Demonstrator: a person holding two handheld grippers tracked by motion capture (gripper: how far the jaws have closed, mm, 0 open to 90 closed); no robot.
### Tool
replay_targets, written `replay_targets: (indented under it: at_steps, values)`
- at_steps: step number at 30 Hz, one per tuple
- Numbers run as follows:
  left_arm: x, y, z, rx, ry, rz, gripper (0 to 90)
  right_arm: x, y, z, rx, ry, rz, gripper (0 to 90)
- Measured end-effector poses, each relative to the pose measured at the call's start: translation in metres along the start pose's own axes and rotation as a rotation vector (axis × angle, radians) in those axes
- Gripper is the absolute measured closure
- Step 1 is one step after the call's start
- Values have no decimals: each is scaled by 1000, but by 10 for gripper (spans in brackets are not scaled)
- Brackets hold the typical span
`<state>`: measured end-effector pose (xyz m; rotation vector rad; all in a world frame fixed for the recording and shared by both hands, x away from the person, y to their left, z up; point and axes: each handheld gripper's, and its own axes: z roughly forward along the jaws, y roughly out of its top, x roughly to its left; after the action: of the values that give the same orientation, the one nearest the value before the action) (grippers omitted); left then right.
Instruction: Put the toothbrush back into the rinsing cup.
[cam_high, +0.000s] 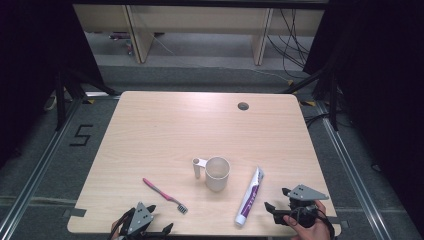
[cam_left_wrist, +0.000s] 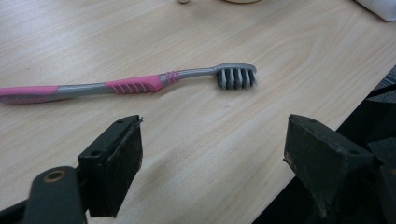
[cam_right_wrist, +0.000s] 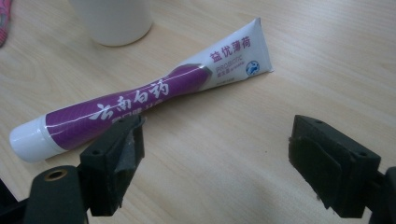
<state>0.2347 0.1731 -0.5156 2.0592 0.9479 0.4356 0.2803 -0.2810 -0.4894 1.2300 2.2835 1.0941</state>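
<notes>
High view: slim pink plastic toothbrush (cam_high: 165, 195), round white cup (cam_high: 217, 173), wood-grain table (cam_high: 165, 130)

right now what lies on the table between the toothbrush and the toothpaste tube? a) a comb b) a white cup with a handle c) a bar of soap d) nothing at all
b: in the high view a white cup with a handle stands upright between the pink toothbrush and the purple and white toothpaste tube.

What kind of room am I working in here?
Probably a lab or recording workspace, not a bathroom: a bare light wooden table with a cable hole, black curtains at the sides, and loose cables on the grey floor behind.
</notes>
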Motion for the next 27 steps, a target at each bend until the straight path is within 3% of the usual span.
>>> replay_targets:
  at_steps: [2,7,9,13,22,27]
  values:
    - [0,0,0,2,-2,0,193,-1,0,1,-6,-8,-17,171]
    - [2,0,-2,13,8,18,198,0,0,0,-4,9,-6,156]
    - [1,0,-1,5,3,7,198,0,0,1,-8,13,-21,158]
    - [0,1,-2,10,15,29,196,0,-1,2,13,28,-19,158]
    - [4,4,-2,15,36,70,195,-4,-1,1,-20,31,-27,157]
    - [7,9,-2,-11,28,70,184,-4,-1,0,-25,34,-24,158]
